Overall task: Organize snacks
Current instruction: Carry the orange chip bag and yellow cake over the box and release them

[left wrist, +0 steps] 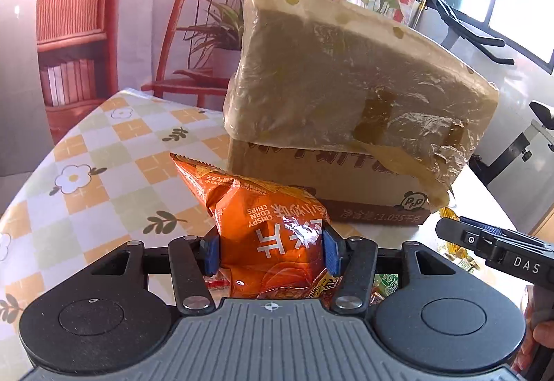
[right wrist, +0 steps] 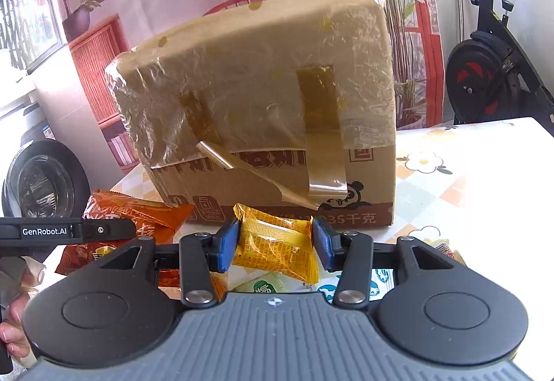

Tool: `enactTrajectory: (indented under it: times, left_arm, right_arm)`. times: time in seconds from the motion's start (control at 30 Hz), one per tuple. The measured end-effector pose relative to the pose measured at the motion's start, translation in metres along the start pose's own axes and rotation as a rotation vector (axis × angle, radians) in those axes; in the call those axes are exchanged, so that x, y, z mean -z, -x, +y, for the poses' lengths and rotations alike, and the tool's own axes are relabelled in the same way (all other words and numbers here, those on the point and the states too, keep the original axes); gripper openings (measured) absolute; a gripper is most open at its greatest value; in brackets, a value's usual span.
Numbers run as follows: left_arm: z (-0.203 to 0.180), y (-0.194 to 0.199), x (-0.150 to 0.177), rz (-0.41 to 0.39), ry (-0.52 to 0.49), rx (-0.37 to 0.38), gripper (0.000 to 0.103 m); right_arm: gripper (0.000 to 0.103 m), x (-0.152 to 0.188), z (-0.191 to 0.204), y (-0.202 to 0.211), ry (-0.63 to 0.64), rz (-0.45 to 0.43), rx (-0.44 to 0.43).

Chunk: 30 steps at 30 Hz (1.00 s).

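1. Right now the left gripper [left wrist: 271, 251] has its blue pads [left wrist: 211, 253] pressed on both sides of the orange chip bag [left wrist: 266, 228]. The bag is puffy and light, so a squeeze that is too hard could crush the chips inside.
2. The right gripper [right wrist: 275, 242] sits around the yellow snack pack [right wrist: 277, 247]. One pad touches it; the other looks just beside it, so I cannot tell if it holds.
3. That pack is thin, crinkly and slippery, so its middle looks like the best place to hold.
4. Just behind both snacks stands the taped cardboard box [right wrist: 263, 111] on the checked tablecloth [left wrist: 104, 152].
5. More snacks [right wrist: 270, 286] lie near, under the grippers.
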State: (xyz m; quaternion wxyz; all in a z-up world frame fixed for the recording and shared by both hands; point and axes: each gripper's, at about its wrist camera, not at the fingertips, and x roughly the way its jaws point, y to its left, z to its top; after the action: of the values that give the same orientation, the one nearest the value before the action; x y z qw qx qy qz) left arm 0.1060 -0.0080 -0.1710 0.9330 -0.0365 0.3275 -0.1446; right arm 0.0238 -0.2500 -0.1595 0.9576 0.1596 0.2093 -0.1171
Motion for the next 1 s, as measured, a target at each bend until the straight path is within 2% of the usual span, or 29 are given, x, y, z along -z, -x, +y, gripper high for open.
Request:
enactTrajectory:
  times: [0.1, 0.2, 0.37, 0.53, 0.63, 0.73, 0.83, 1.0]
  left_arm:
    - [-0.004, 0.026, -0.009, -0.068, -0.067, -0.045, 0.057]
    - [-0.005, 0.051, -0.025, -0.139, -0.091, -0.057, 0.057]
    - [-0.014, 0.092, -0.060, -0.273, -0.124, -0.044, 0.057]
    - [-0.031, 0.116, -0.107, -0.351, -0.151, -0.007, 0.057]
    - [-0.045, 0.110, -0.135, -0.380, -0.195, -0.002, 0.057]
    - [-0.061, 0.089, -0.161, -0.376, -0.246, -0.029, 0.058]
    - [-0.069, 0.057, -0.183, -0.333, -0.256, -0.030, 0.058]
    - [-0.078, -0.003, -0.203, -0.250, -0.300, -0.077, 0.058]
  right_arm:
    - [0.048, -0.006, 0.004, 0.014, 0.015, -0.046, -0.017]
    - [0.048, -0.016, 0.005, 0.024, 0.014, -0.088, -0.030]
    - [0.048, -0.046, 0.006, 0.040, 0.024, -0.182, -0.048]
    - [0.048, -0.088, 0.006, 0.046, 0.030, -0.244, -0.084]
    - [0.048, -0.112, 0.008, 0.044, 0.048, -0.283, -0.095]
    - [0.048, -0.136, 0.009, 0.032, 0.089, -0.309, -0.104]
    - [0.048, -0.153, 0.017, 0.008, 0.182, -0.316, -0.087]
    - [0.048, -0.167, 0.023, -0.040, 0.255, -0.264, -0.067]
